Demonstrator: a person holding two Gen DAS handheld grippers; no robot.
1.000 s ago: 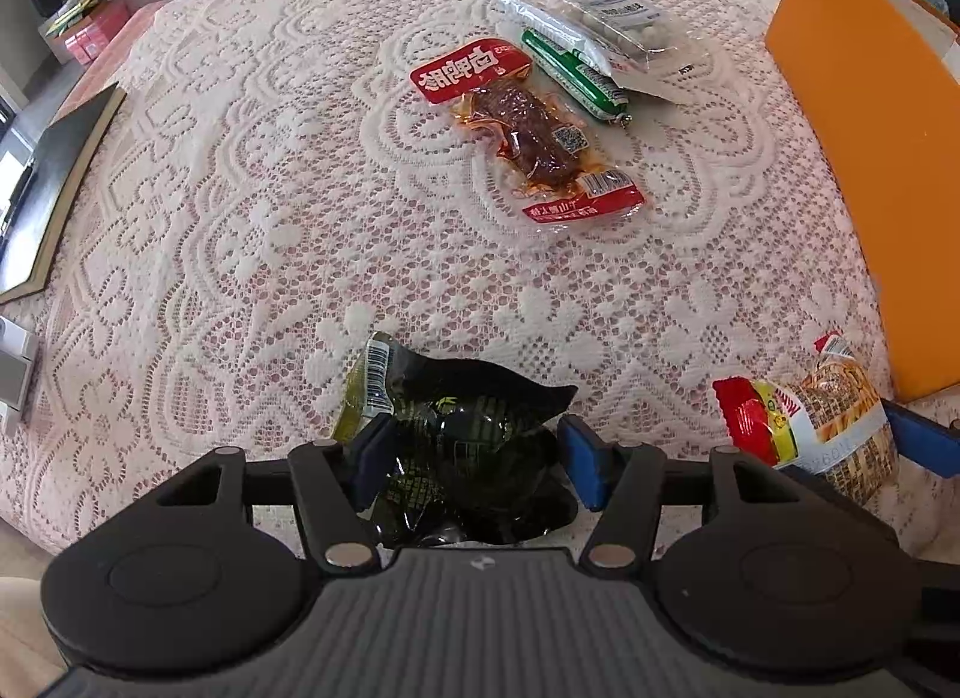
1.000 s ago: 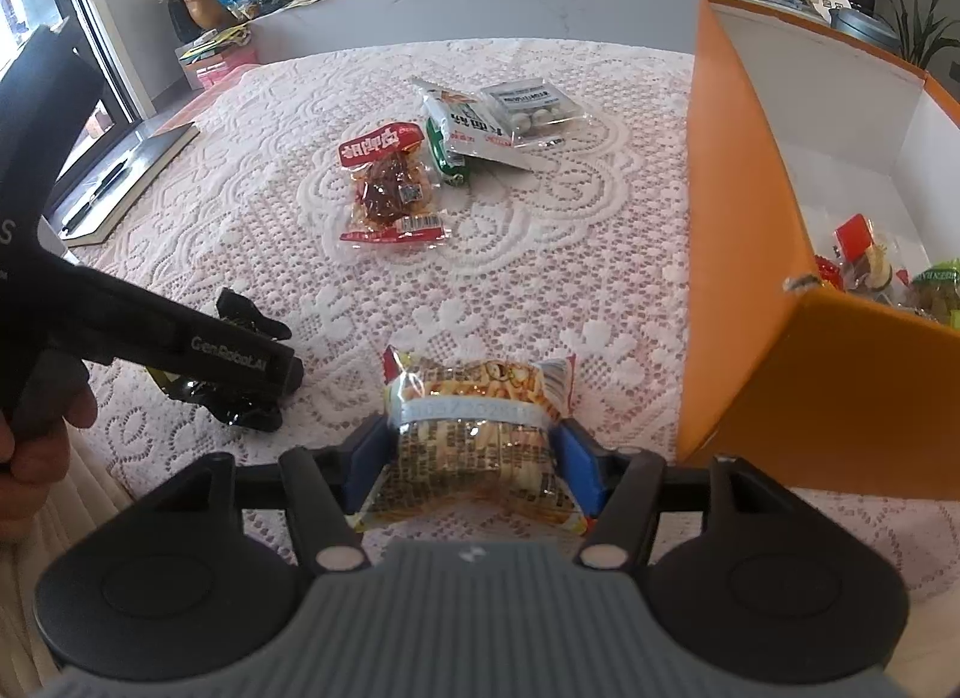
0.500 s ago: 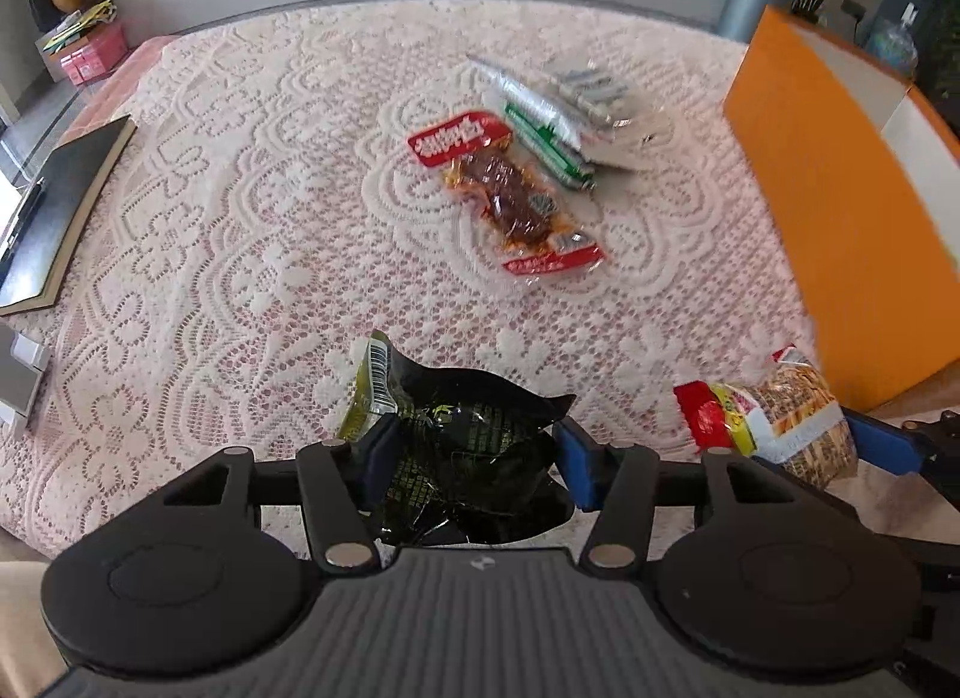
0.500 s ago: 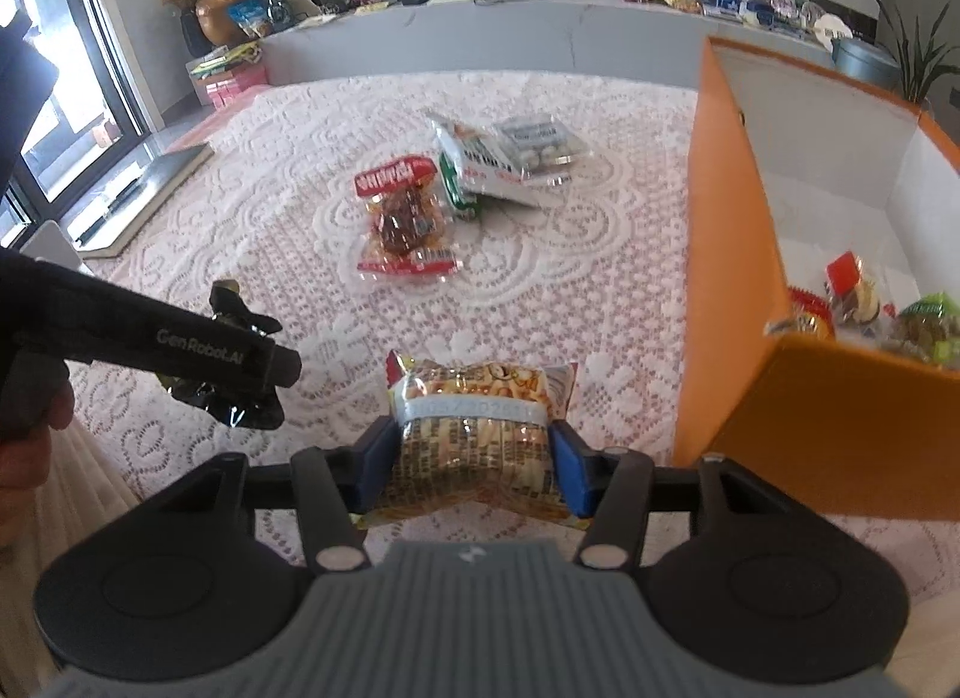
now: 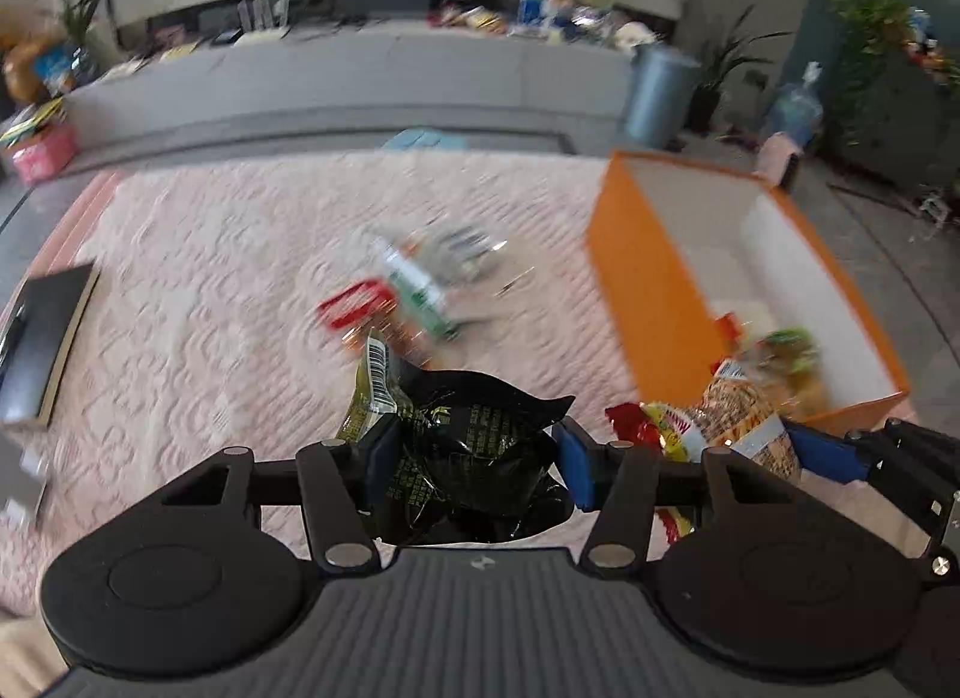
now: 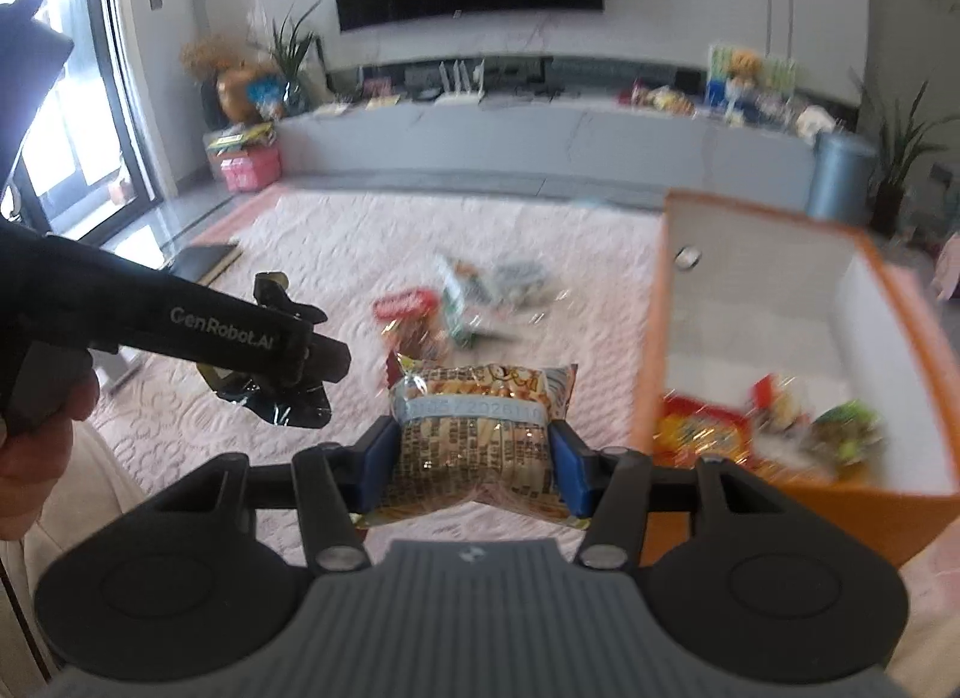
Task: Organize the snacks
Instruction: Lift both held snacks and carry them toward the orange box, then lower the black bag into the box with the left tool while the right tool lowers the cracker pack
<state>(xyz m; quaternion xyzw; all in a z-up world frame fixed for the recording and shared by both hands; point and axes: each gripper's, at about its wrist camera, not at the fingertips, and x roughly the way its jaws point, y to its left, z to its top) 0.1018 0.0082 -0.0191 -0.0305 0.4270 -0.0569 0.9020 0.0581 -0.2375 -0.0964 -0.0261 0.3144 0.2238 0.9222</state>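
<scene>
My left gripper (image 5: 474,458) is shut on a black snack packet (image 5: 474,440) and holds it above the lace-covered table. My right gripper (image 6: 471,458) is shut on a yellow noodle-snack packet (image 6: 480,428), also lifted; that packet shows in the left wrist view (image 5: 726,416) too. The left gripper with its black packet (image 6: 270,398) shows at the left of the right wrist view. An open orange box (image 6: 774,494) stands to the right with several snacks inside (image 6: 780,422). A red meat packet (image 6: 405,305) and a few clear and green packets (image 6: 498,290) lie blurred mid-table.
The orange box (image 5: 648,302) fills the right side of the left wrist view. A dark flat tablet-like object (image 5: 42,338) lies at the table's left edge. A grey sofa back (image 6: 540,140) runs beyond the table. A person's hand (image 6: 36,446) holds the left gripper.
Both grippers have risen and tilted up with their packets, so the room and the box's inside now show. The right gripper has moved nearer the orange box.
</scene>
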